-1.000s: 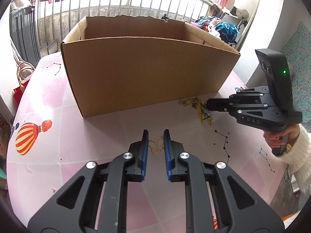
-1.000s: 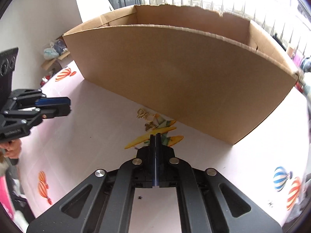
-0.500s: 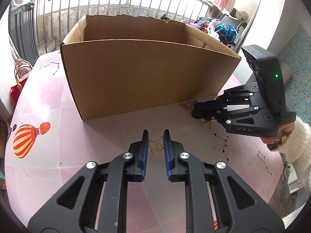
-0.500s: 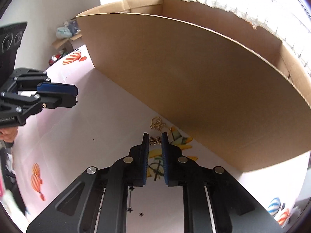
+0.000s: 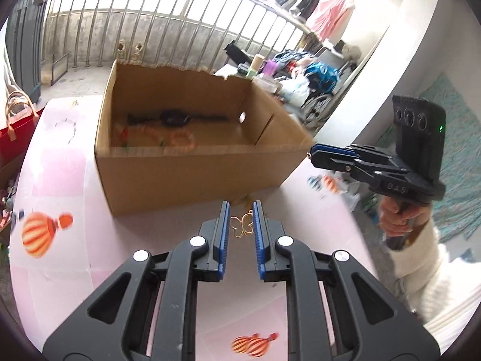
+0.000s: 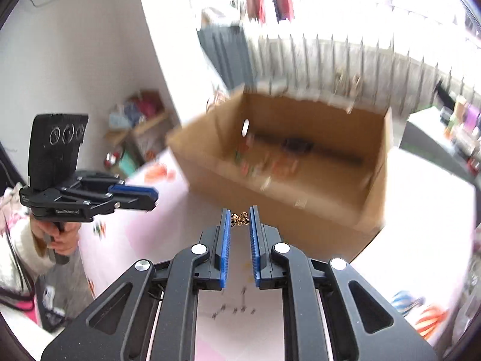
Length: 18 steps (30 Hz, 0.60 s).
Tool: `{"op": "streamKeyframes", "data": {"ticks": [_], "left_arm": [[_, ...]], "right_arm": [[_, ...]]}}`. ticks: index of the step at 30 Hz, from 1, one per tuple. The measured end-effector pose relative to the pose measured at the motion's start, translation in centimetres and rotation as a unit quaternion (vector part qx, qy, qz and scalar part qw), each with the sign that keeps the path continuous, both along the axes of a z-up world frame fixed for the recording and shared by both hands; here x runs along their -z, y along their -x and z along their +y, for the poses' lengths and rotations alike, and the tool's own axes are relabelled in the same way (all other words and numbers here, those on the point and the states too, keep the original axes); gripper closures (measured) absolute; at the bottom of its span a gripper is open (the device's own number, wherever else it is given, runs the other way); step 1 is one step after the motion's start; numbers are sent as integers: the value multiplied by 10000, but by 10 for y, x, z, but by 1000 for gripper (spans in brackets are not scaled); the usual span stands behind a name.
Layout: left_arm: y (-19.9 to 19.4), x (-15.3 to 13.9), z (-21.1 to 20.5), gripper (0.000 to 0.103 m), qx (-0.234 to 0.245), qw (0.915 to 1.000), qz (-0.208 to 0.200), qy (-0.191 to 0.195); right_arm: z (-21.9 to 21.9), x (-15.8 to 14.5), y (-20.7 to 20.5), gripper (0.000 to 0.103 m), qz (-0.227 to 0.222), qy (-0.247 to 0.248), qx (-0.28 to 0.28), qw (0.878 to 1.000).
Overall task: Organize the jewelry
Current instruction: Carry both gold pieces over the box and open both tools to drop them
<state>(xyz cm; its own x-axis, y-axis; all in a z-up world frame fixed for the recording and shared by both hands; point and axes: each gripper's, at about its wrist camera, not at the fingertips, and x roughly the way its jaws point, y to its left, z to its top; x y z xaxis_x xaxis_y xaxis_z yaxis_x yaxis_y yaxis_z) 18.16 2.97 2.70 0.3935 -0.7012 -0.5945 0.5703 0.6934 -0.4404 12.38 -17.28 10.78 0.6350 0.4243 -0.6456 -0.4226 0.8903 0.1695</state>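
Observation:
My left gripper is shut on a gold wire butterfly earring, held between its blue pads above the pink tablecloth. My right gripper is shut on a small gold filigree butterfly earring at its fingertips. Ahead stands an open cardboard box, seen blurred as the cardboard box in the right wrist view; on its floor lie a black watch and orange-pink bead strings. Each view shows the other gripper raised beside the box: my right gripper, my left gripper.
The pink tablecloth carries balloon prints. A red bag stands off the table's left edge. A metal railing and clutter lie behind the box. A hand in a white sleeve holds the right gripper.
Both grippers have risen off the table with a butterfly earring pinched in each, so the box's inside now shows. The right gripper had closed on its earring after standing over it.

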Motion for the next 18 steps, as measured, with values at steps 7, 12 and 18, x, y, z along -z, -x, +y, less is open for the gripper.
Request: {"op": "streamKeyframes", "data": {"ticks": [7, 12, 18], "left_arm": [[-120, -23, -76, 89, 421, 9938, 780, -672], [-207, 27, -140, 89, 314, 9684, 1516, -1956], [-246, 84, -181, 89, 470, 9376, 2345, -2523]], "right_arm": [[-1, 9, -96, 90, 503, 958, 827, 9907], [-17, 17, -120, 90, 824, 665, 916, 9902], [-8, 29, -141, 90, 1002, 918, 769, 9877]]}}
